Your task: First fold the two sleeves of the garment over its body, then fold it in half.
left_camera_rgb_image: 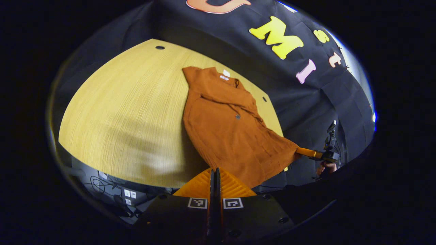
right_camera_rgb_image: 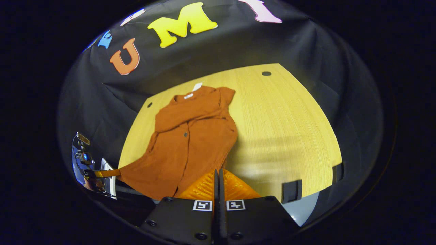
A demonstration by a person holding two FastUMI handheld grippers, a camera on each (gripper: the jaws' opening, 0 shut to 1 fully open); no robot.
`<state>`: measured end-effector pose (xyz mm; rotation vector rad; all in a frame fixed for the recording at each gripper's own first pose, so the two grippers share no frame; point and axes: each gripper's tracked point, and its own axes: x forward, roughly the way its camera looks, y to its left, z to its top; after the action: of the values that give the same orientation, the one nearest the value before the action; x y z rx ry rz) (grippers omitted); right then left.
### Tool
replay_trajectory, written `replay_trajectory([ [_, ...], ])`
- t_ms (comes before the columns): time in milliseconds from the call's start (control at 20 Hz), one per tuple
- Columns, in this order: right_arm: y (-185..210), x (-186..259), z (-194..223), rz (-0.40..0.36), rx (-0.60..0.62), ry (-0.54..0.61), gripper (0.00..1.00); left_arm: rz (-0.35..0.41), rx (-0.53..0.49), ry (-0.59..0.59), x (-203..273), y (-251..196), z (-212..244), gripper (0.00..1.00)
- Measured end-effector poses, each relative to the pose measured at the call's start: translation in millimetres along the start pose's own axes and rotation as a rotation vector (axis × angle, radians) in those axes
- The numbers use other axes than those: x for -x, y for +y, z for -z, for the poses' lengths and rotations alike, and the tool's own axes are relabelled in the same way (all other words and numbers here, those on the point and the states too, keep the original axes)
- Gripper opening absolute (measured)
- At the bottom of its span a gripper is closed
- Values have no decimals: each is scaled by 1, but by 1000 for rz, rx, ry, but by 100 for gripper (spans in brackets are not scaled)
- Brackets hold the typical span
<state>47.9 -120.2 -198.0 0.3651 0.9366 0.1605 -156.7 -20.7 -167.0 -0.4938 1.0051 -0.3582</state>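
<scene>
Left gripper view: hem corners pinched, sleeves lying folded over the body.

Your left gripper (left_camera_rgb_image: pixel 214 175) and right gripper (right_camera_rgb_image: pixel 218 177) each have both fingers closed on a bottom corner of the garment (left_camera_rgb_image: pixel 228 126), which lies on the table (left_camera_rgb_image: pixel 129 112), collar far. Soft, light cloth, likely to sag; hold both corners taut and level as you carry the hem to the collar.

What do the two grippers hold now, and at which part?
Both hold the orange garment at its hem, one corner each: left gripper and right gripper, fingers closed on the cloth.
</scene>
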Motion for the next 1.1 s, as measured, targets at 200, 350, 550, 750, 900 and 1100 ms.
replay_trajectory([
  [200, 30, -3, -71, -62, 29, -83, 1, 43, -53, -61, -5, -30, -73, 3],
  [350, 51, -13, -133, -119, 49, -140, 1, 59, -36, -127, -9, -43, -137, 3],
  [550, 61, -60, -208, -157, 79, -152, 1, 51, 0, -121, -40, -34, -211, 2],
  [750, 54, -145, -251, -156, 83, -91, 1, 54, 52, -97, -107, -8, -294, 3],
  [900, 36, -220, -266, -143, 69, -42, 1, 2, 48, -26, -172, 31, -314, 3],
  [1100, 3, -315, -267, -106, 56, 25, 1, -33, 113, 10, -248, 77, -324, 2],
])
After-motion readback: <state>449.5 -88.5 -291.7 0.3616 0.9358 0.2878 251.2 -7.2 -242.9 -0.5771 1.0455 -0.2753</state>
